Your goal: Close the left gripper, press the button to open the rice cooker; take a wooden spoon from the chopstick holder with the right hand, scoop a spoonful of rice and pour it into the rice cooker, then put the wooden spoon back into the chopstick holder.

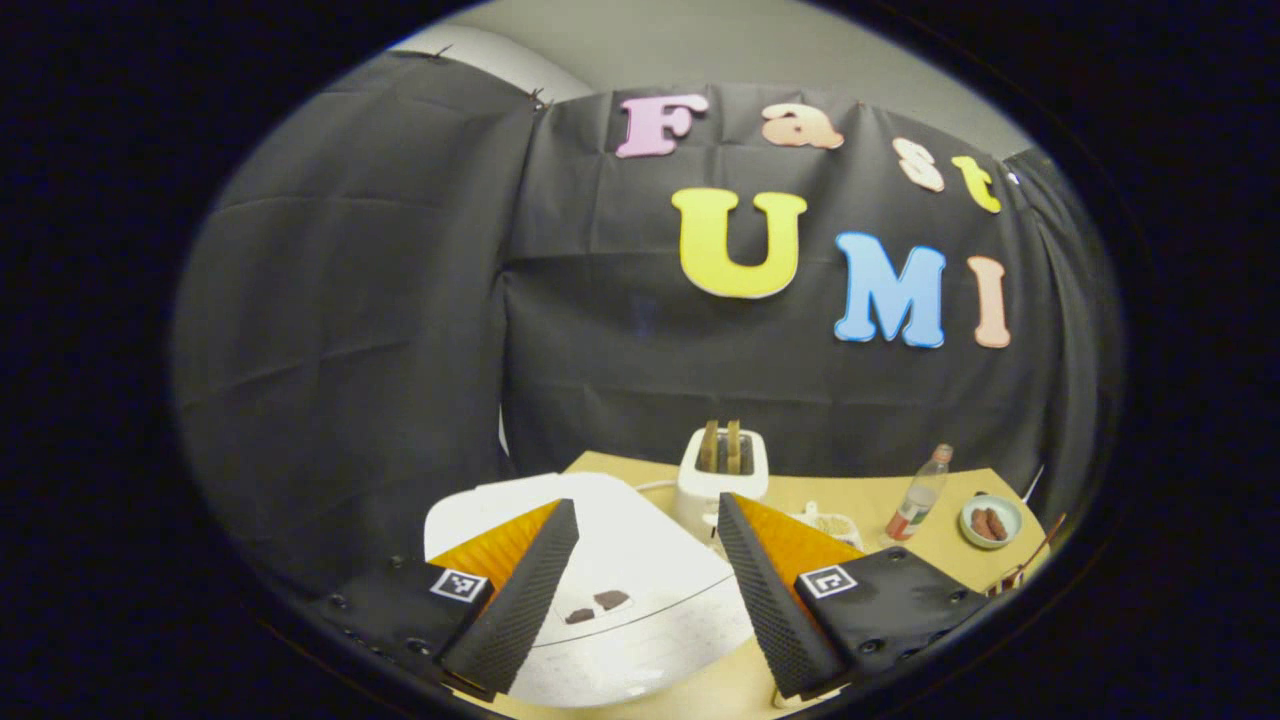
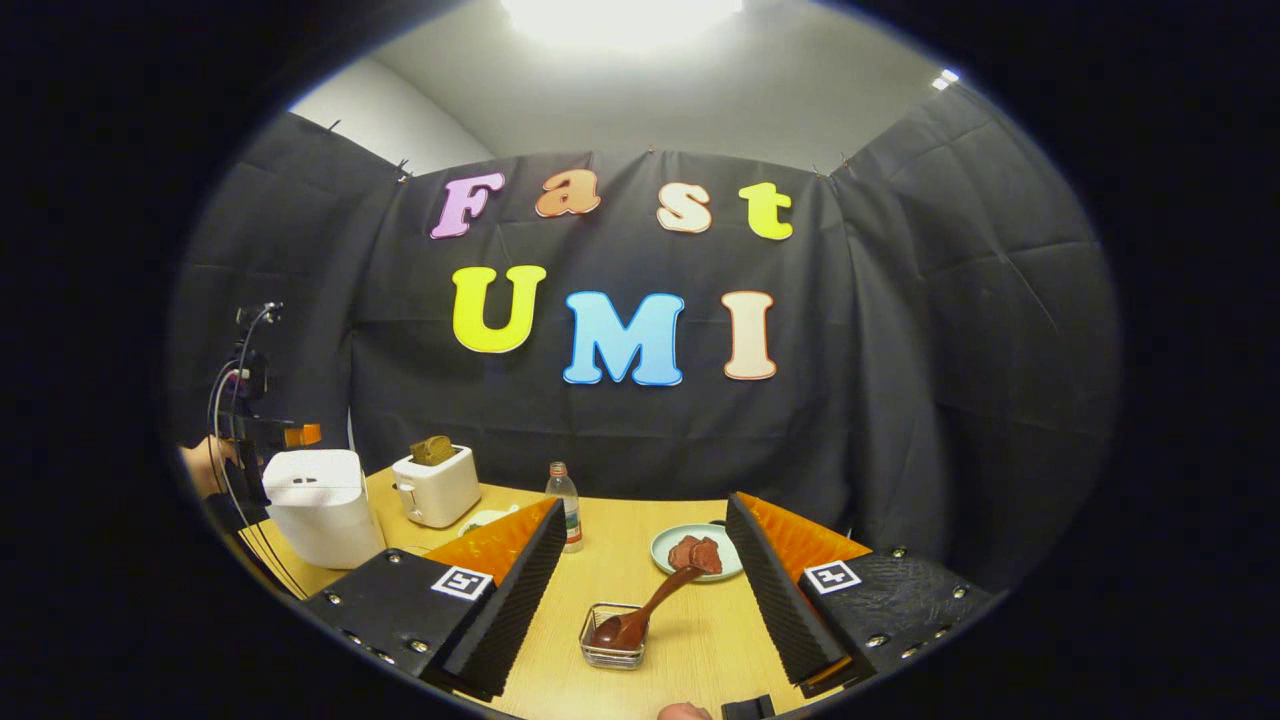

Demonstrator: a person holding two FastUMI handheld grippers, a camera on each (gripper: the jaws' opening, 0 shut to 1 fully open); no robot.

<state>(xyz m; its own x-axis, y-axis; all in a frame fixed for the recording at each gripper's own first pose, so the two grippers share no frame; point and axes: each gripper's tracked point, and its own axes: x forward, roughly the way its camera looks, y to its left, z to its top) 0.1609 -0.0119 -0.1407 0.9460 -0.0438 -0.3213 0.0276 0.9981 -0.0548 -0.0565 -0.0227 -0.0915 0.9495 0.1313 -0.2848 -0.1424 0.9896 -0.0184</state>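
Note:
The white rice cooker [image 1: 640, 570] sits with its lid down under my left gripper [image 1: 646, 502], which is open above the lid. Two dark buttons [image 1: 597, 607] show on the lid between the fingers. In the right gripper view the cooker [image 2: 315, 505] stands at the far left of the wooden table [image 2: 690, 650]. My right gripper [image 2: 645, 502] is open, with nothing between its fingers. Below it a wooden spoon [image 2: 650, 605] leans in a small square chopstick holder [image 2: 612, 650], bowl end down. A small bowl [image 2: 482, 518] that looks to hold rice sits beside the toaster.
A white toaster [image 2: 435, 485] with bread stands behind the cooker, and it shows again as the toaster [image 1: 722, 470] past my left fingers. A bottle [image 2: 567, 505] and a plate [image 2: 668, 552] of brown food sit mid-table. A hand [image 2: 200, 465] holds the other gripper behind the cooker.

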